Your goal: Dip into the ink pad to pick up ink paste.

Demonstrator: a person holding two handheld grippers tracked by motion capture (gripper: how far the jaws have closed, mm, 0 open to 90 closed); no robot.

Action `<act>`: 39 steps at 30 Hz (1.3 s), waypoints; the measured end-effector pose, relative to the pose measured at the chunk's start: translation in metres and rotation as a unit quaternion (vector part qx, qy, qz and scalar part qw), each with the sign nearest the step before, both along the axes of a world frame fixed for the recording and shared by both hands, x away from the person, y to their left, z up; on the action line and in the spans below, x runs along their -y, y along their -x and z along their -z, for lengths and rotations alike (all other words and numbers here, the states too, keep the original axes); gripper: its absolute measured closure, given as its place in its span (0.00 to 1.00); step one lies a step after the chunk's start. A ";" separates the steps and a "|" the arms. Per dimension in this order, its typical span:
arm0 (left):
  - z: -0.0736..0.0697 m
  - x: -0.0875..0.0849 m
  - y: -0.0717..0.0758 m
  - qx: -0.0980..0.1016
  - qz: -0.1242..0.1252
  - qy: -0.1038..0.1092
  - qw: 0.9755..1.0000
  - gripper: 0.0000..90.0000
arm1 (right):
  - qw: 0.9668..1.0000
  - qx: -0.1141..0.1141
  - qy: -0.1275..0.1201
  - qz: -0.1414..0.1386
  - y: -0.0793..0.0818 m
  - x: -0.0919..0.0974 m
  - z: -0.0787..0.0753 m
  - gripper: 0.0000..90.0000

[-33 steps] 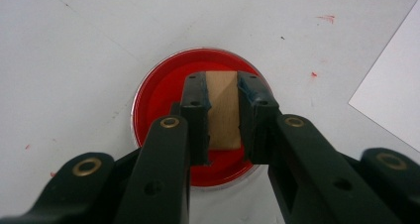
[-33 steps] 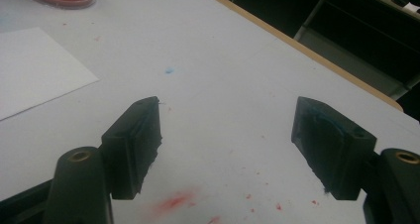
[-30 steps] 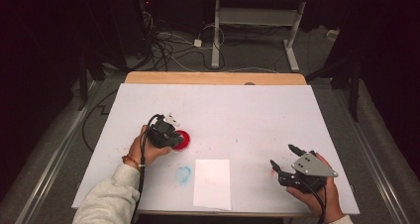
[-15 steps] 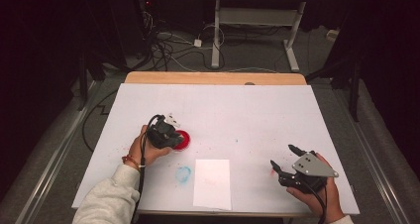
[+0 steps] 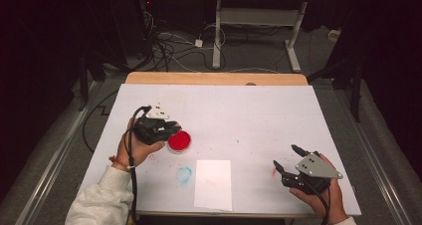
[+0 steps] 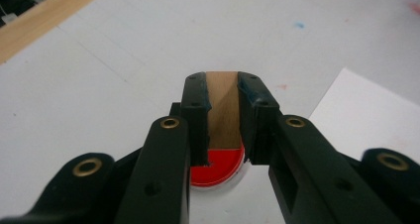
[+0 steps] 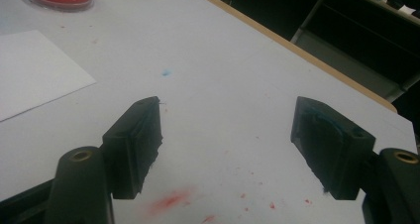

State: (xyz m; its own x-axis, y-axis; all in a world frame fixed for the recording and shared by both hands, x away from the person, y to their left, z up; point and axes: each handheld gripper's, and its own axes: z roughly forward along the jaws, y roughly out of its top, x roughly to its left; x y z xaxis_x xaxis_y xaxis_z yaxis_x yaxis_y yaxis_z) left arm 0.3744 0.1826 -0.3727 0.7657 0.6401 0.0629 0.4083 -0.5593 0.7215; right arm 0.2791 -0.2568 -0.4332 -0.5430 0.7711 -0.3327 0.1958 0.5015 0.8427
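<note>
In the high view, my left gripper is above the table, just beside the red ink pad, and the white paper lies near, toward my side. I judge the step is to carry the stamp to that paper, so I should keep it upright and come down flat on the sheet's middle.

In the left gripper view, the jaws are closed tight on a wooden stamp, and the ink pad is under it. I must not loosen the grip, or the stamp can tilt and smear.

In the right gripper view, my right gripper stands wide open and holds nothing. It could press the paper's edge so the sheet does not lift.
</note>
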 end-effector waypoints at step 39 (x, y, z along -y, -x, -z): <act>0.072 0.024 -0.034 -0.070 0.009 -0.099 0.993 0.82 | 1.000 -0.010 0.006 -0.006 -0.001 -0.001 0.003 0.31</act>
State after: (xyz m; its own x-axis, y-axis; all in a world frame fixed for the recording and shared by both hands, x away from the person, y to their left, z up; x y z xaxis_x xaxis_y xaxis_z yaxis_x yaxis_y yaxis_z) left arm 0.4088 0.1584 -0.4447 0.7867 0.6124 0.0784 0.4854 -0.6919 0.5345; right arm 0.2802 -0.2555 -0.4359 -0.5585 0.7603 -0.3317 0.2064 0.5146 0.8322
